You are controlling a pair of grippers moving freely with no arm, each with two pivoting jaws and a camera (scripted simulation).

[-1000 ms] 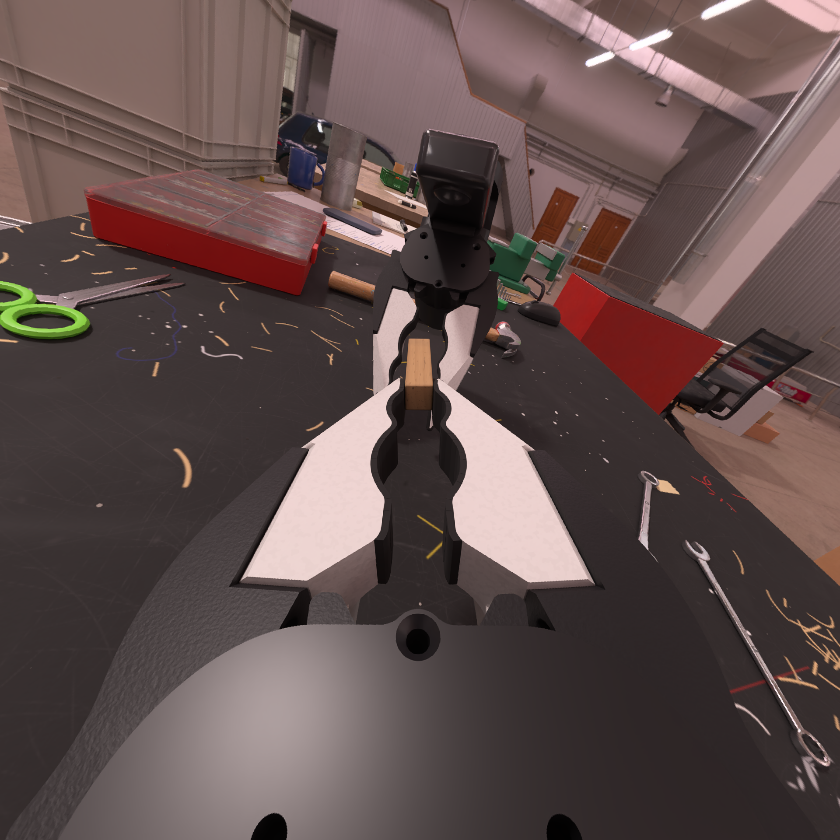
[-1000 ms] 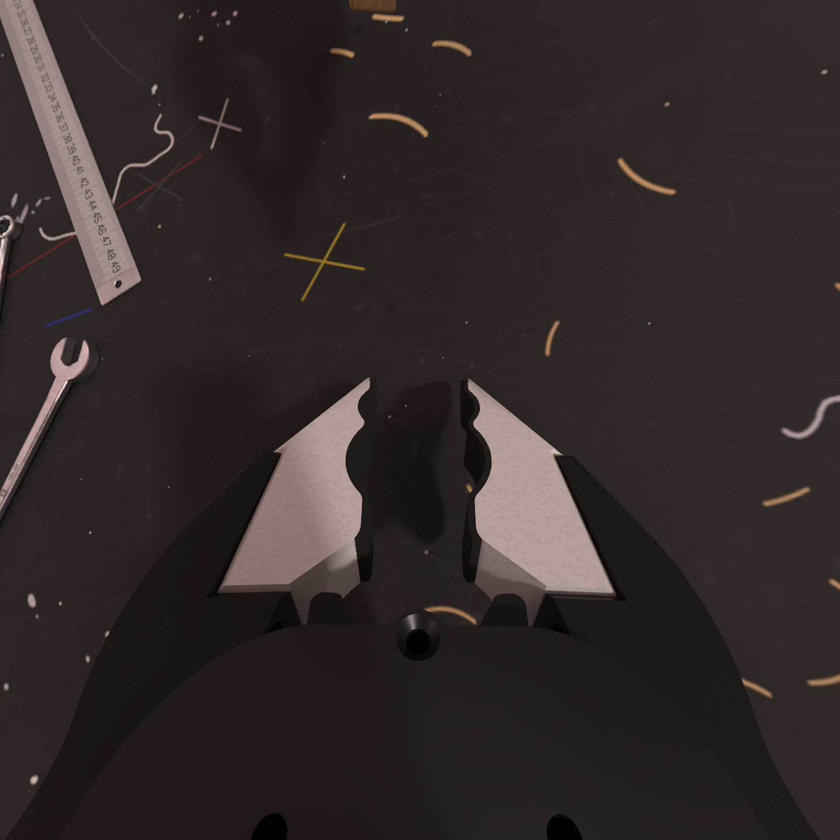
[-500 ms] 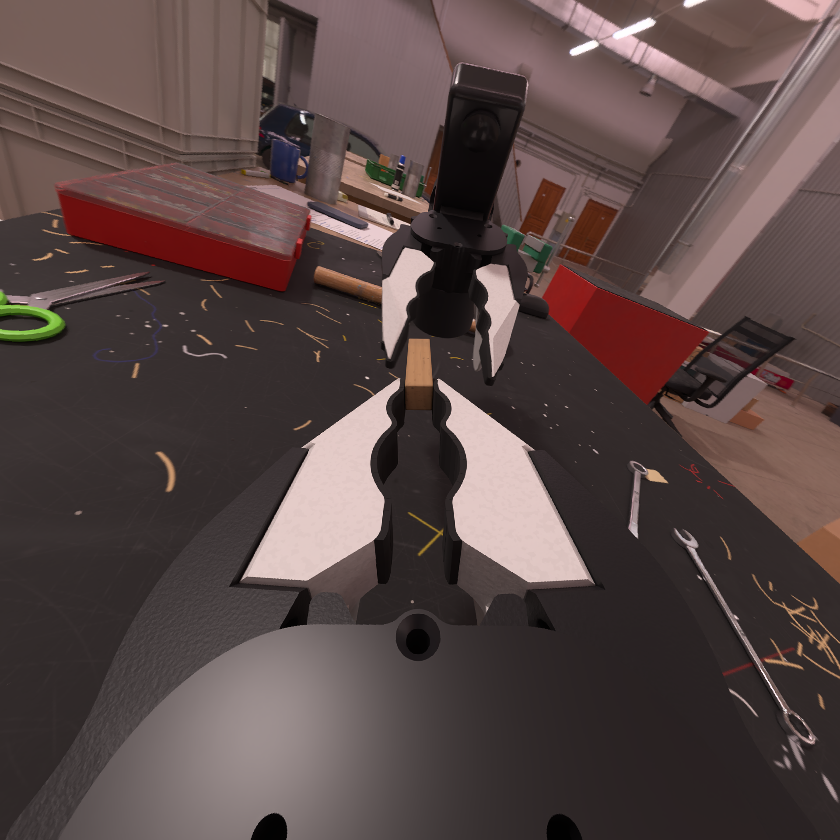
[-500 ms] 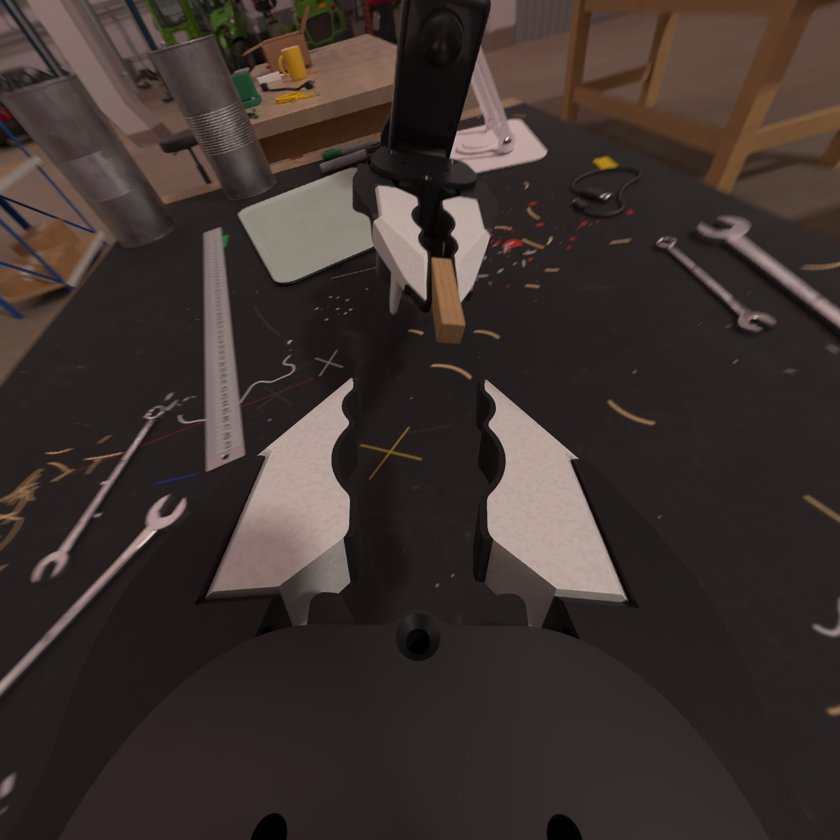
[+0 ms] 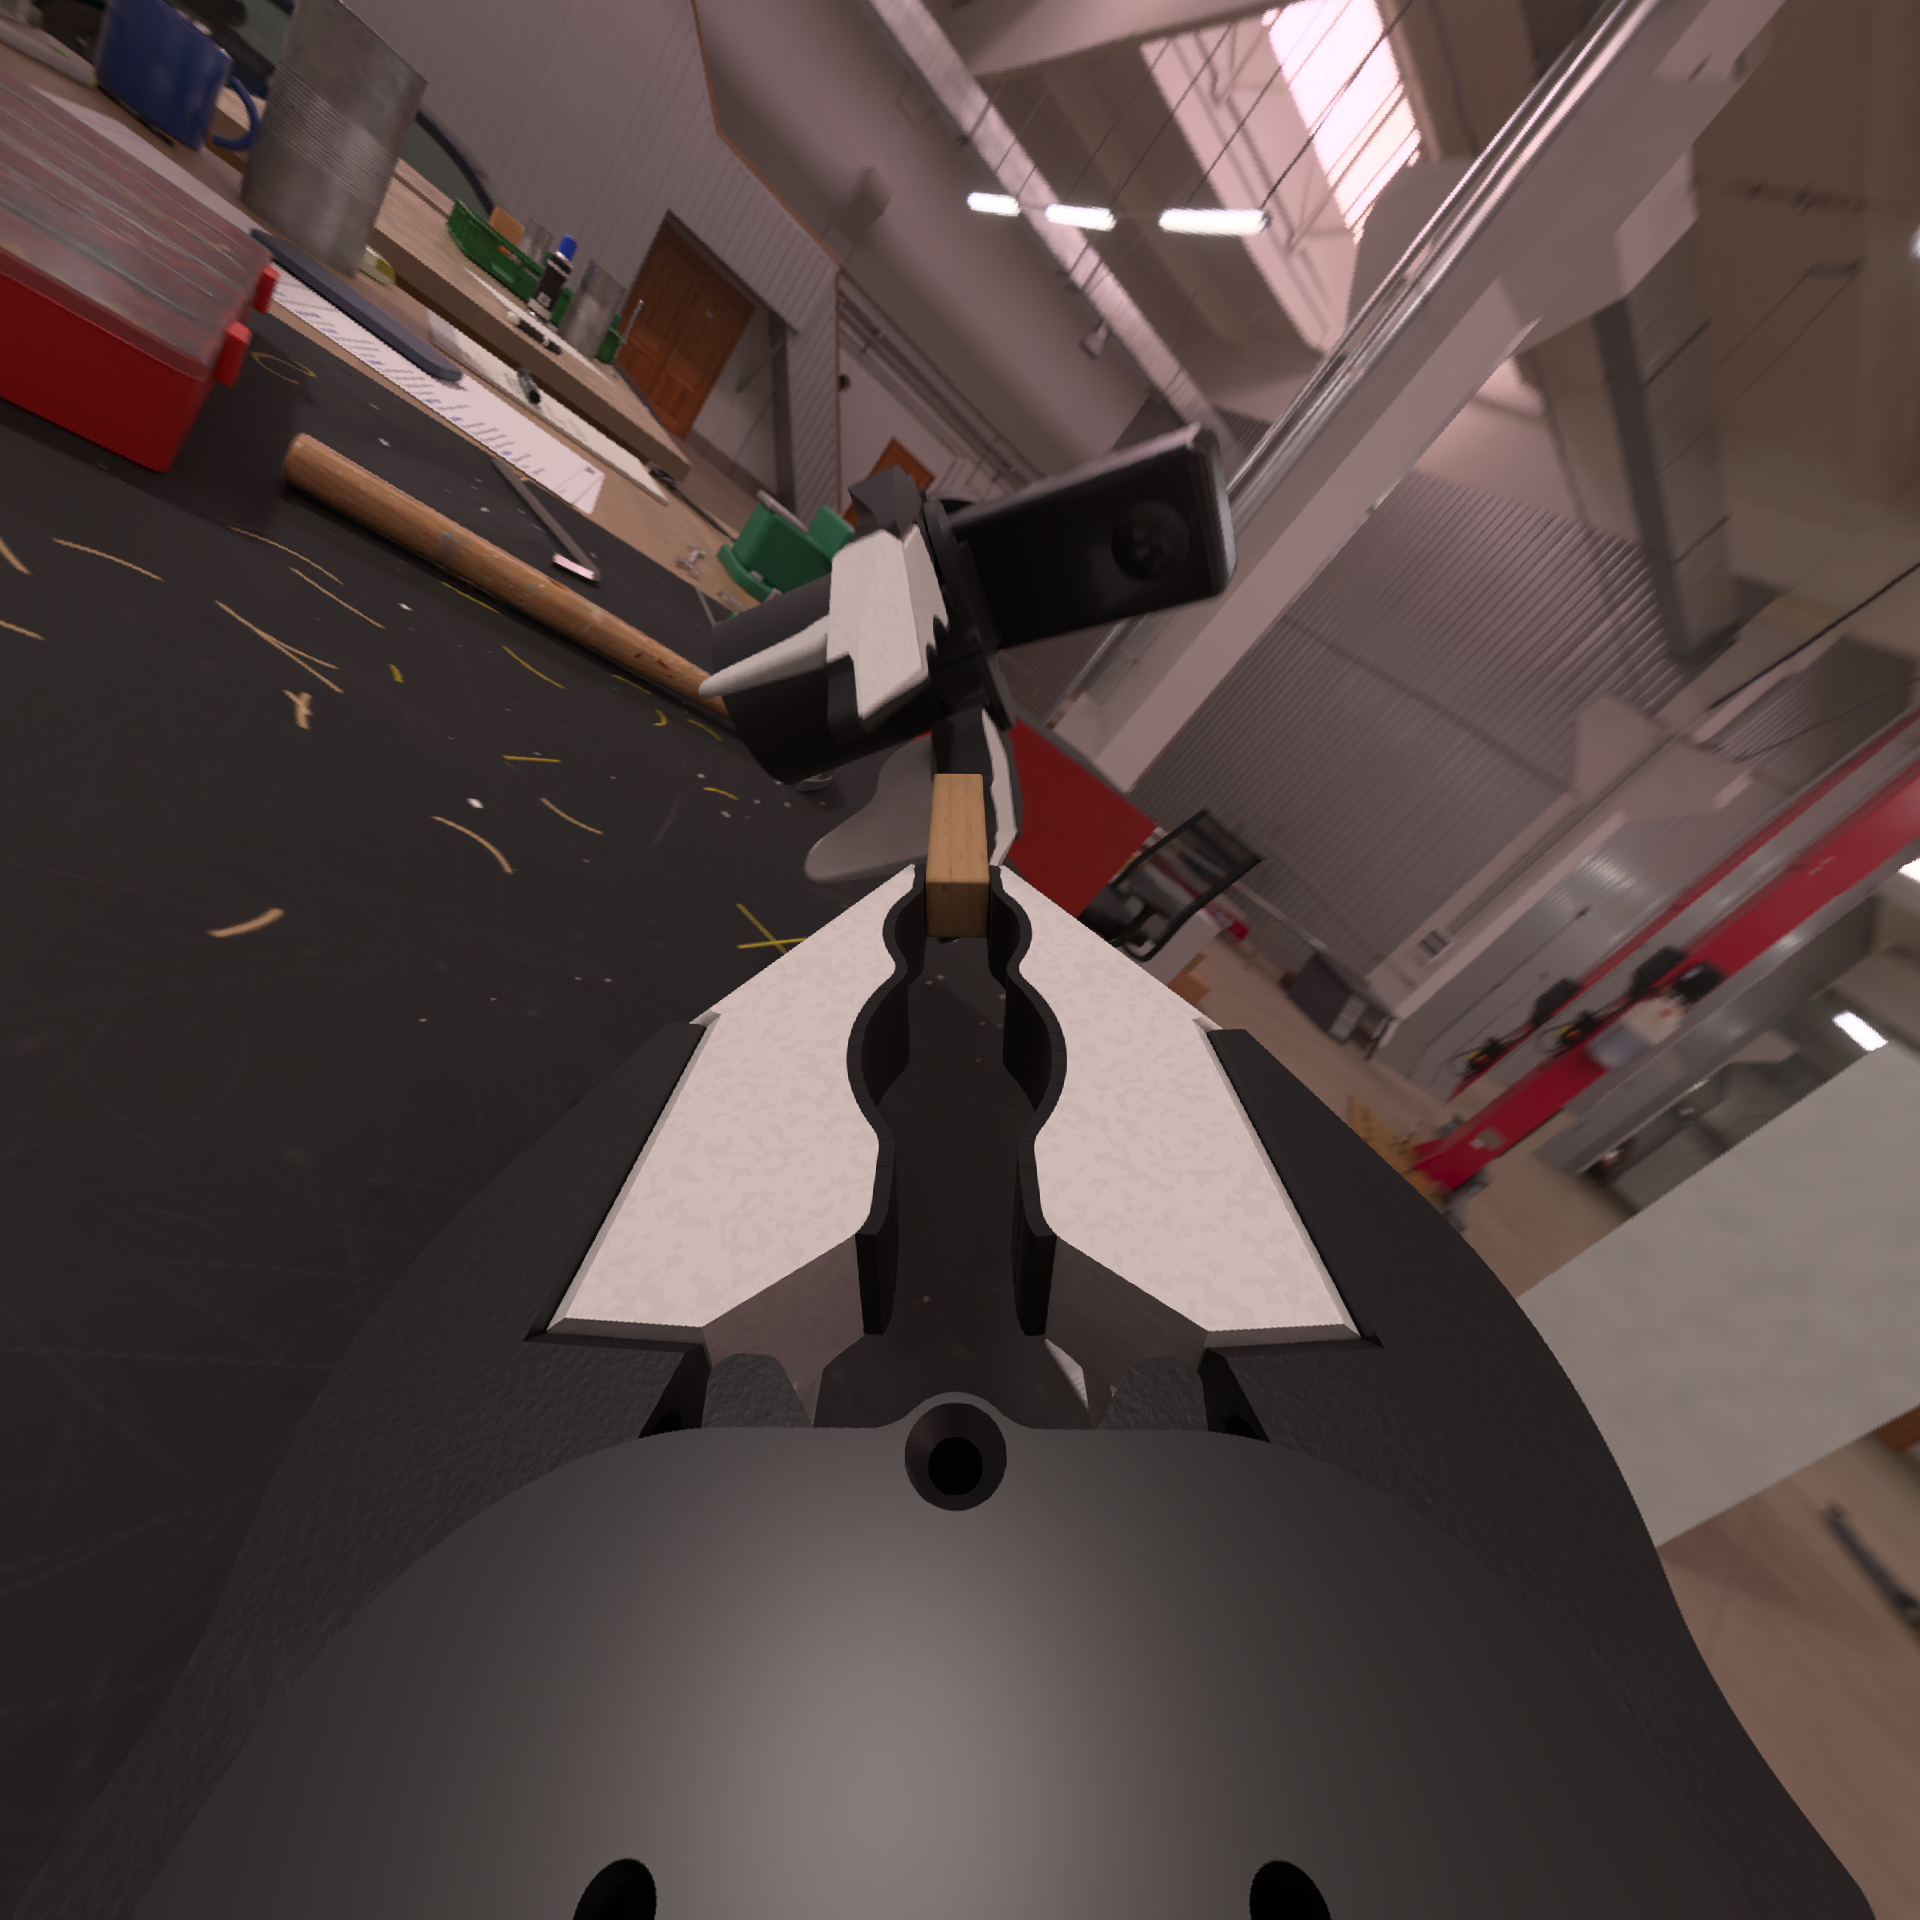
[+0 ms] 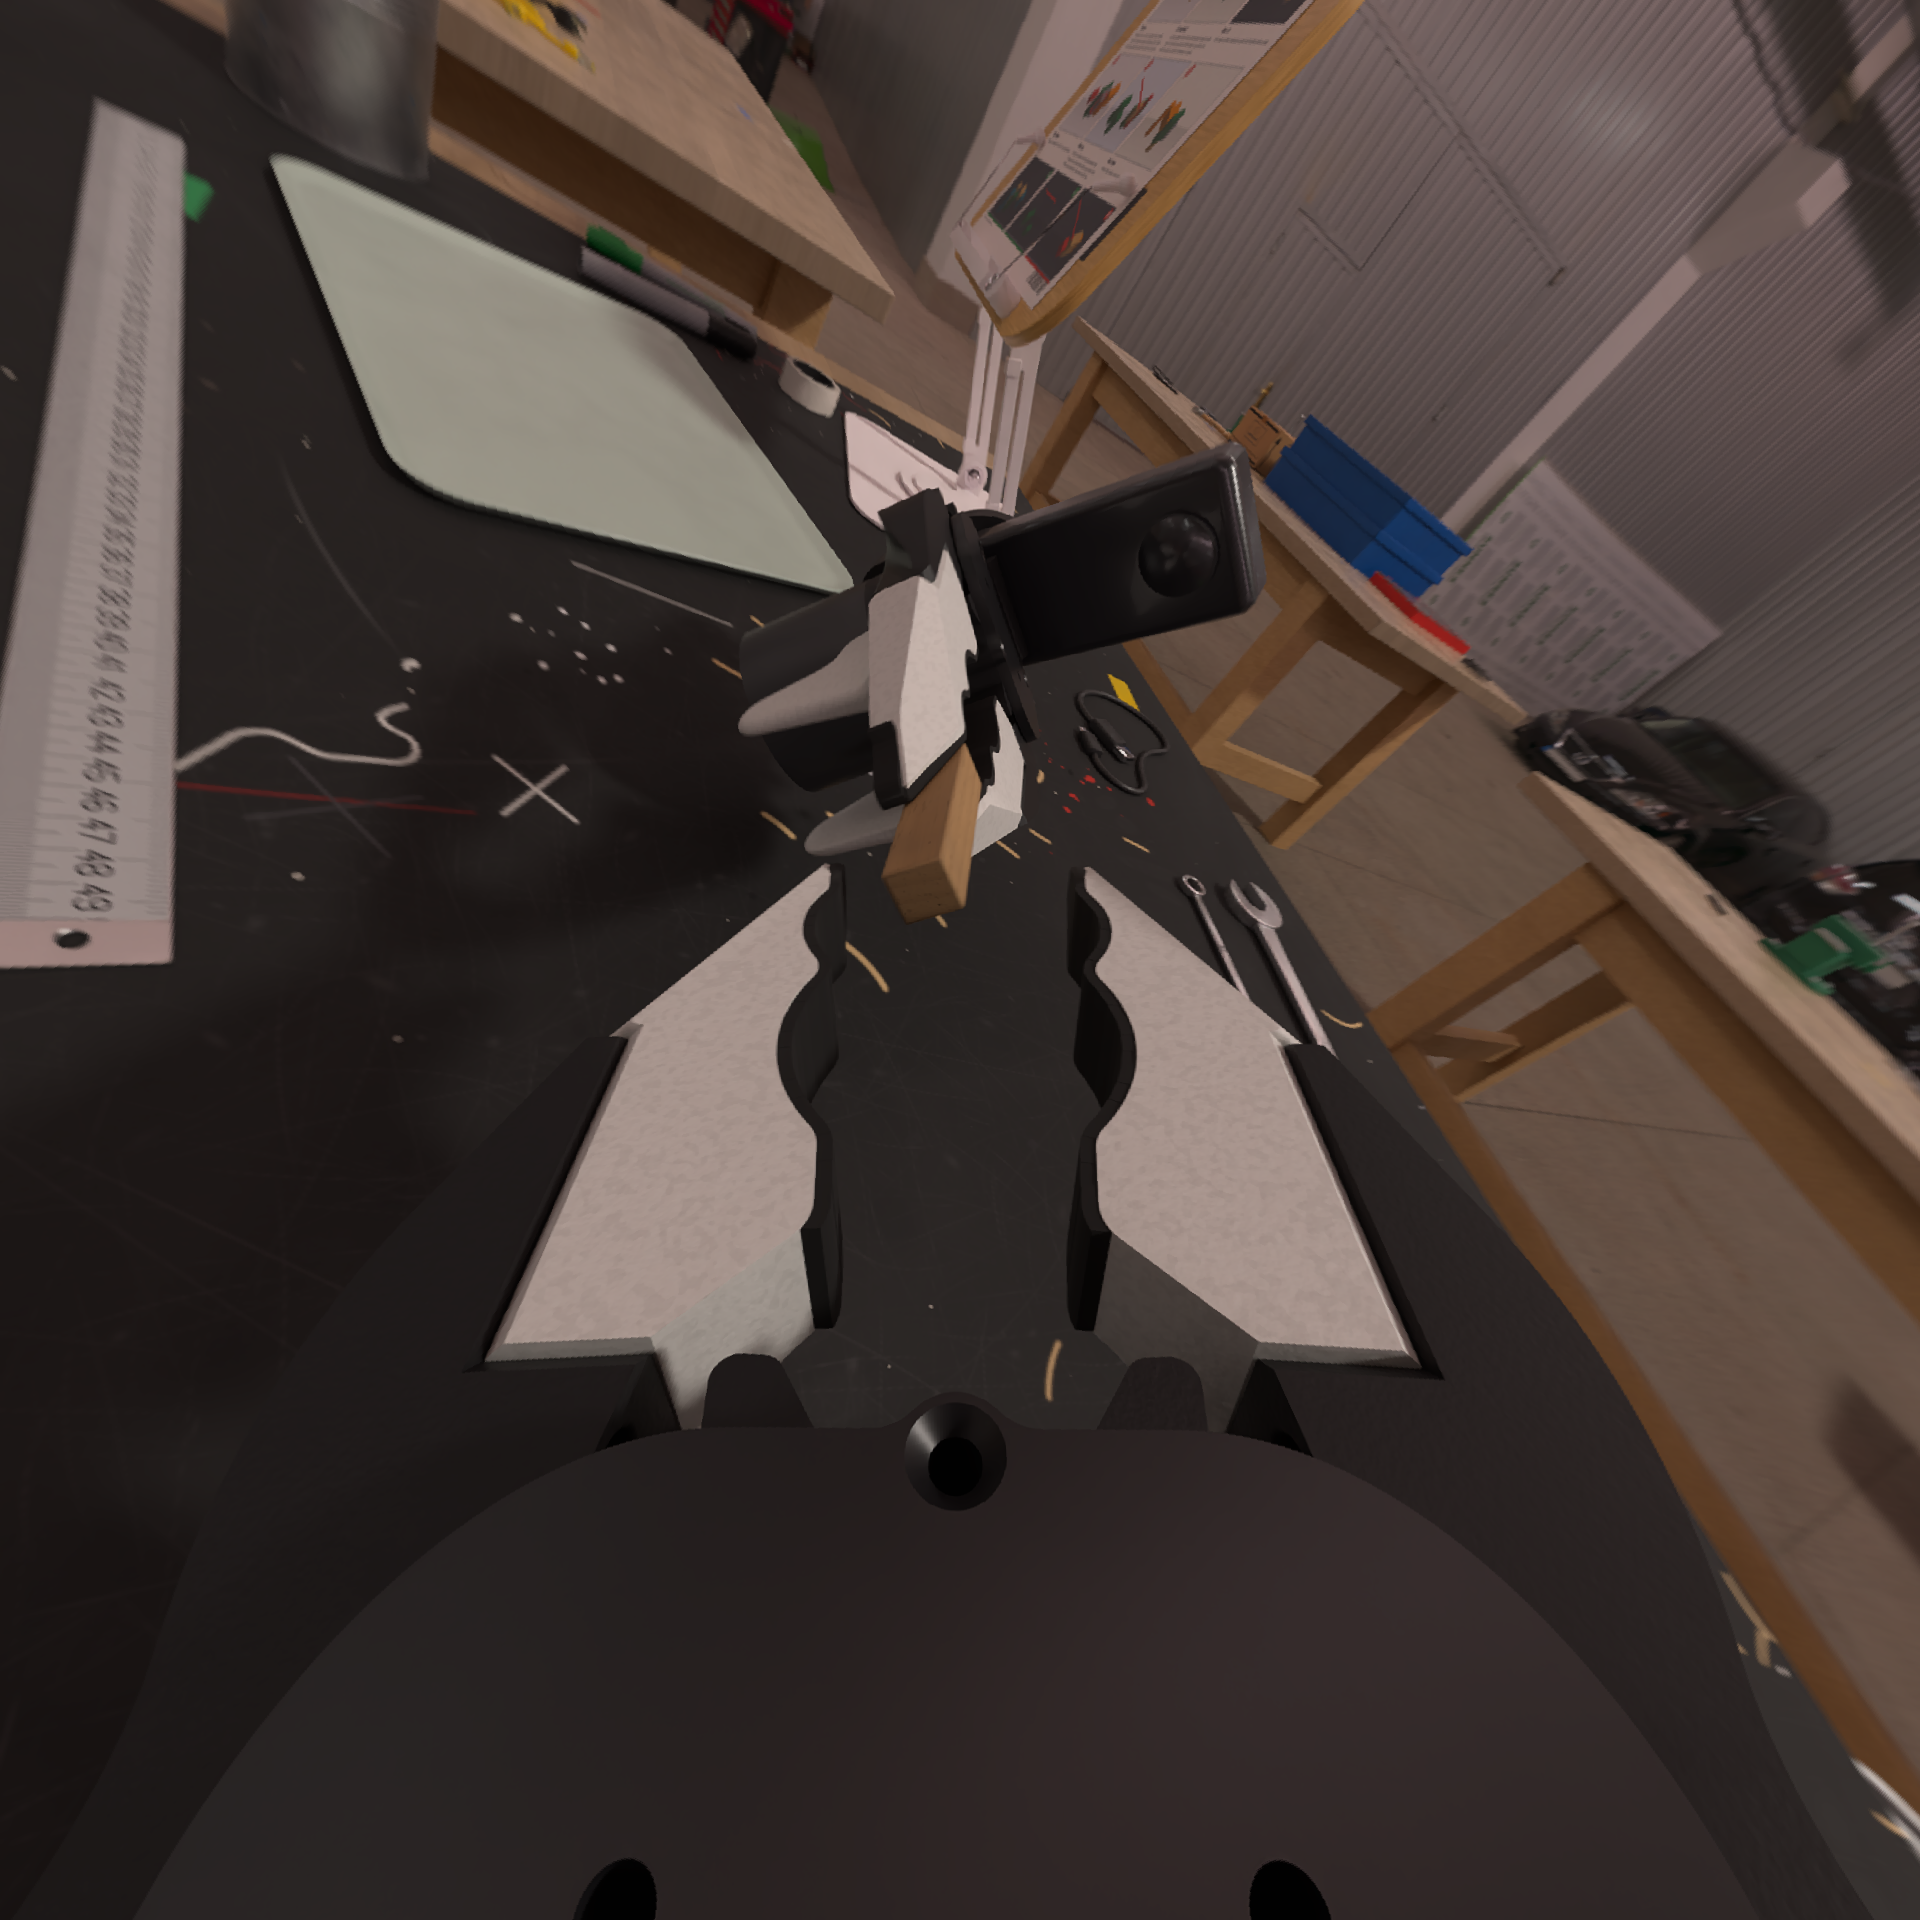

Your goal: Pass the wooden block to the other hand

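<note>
The wooden block is a small pale stick clamped upright at the tips of my left gripper, which is shut on it above the black table. My right gripper faces it, rolled onto its side, with the jaws spread around the block's far end. In the right wrist view my right gripper is open. The free end of the block sits at its fingertips, nearer the left finger, without touching. The left gripper holds the block's other end.
A red organiser box, a wooden tool handle and a metal cylinder lie at the far left. A red box stands behind. A steel ruler, a pale green mat and two wrenches lie on the table.
My right gripper swung up from facing the table, opened wider and closed in on the block. Both grippers rolled sideways. The left gripper kept hold of the block.
</note>
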